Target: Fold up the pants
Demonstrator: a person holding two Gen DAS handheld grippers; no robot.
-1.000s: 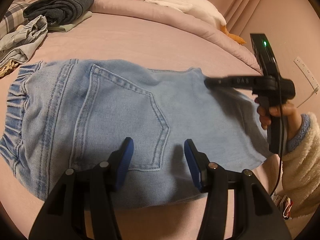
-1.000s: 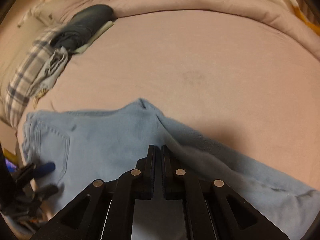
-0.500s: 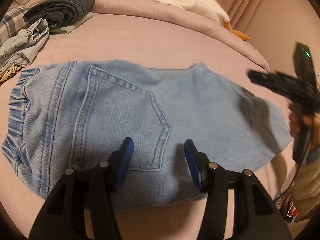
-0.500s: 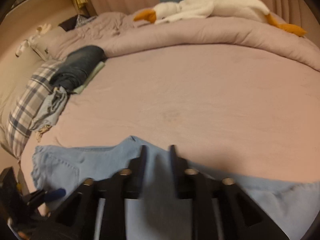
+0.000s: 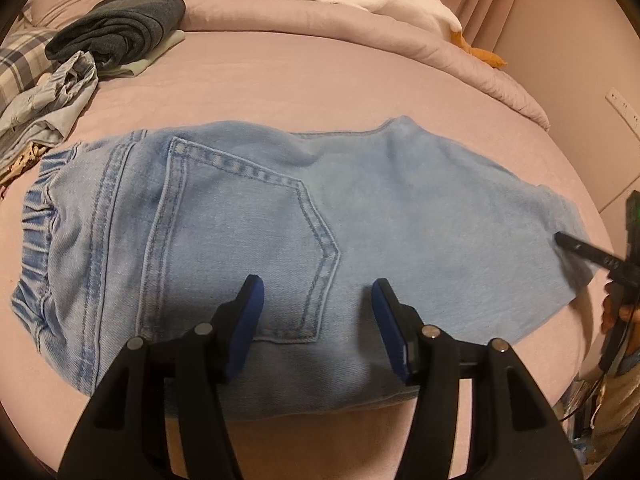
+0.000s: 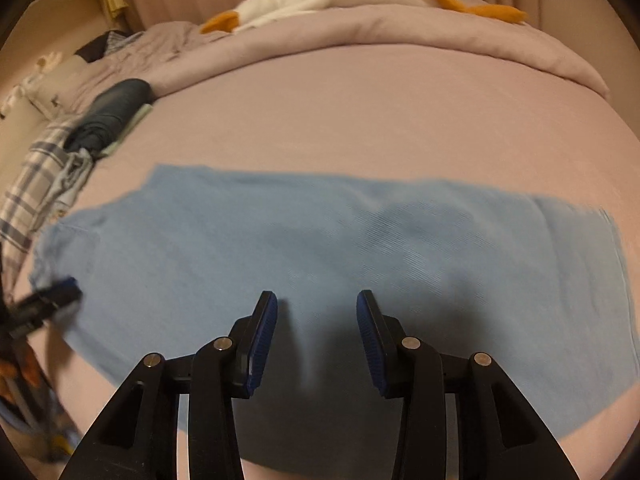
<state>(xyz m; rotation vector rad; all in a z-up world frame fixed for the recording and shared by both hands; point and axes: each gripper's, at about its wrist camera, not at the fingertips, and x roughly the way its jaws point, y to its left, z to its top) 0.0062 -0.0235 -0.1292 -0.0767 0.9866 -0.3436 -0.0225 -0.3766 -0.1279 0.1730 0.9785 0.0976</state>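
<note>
Right now your pants (image 5: pixel 280 240) lie flat across the bed (image 5: pixel 320 80), already doubled leg on leg. You're between folds. Your left tongs (image 5: pixel 316 300) hang parted and empty over the back pocket (image 5: pixel 240 240); your right tongs (image 6: pixel 316 312) have just been opening, nothing between them. Next, likely pinch the hem end and carry it waistward. Only the left view shows the pocket and waistband (image 5: pixel 36 240); only the right shows the hem (image 6: pixel 616 280).

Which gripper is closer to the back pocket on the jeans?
Left. The left gripper hovers open right over the back pocket of the jeans. The right gripper, jaws just opened with nothing between them, is over the leg end, away from the pocket.
</note>
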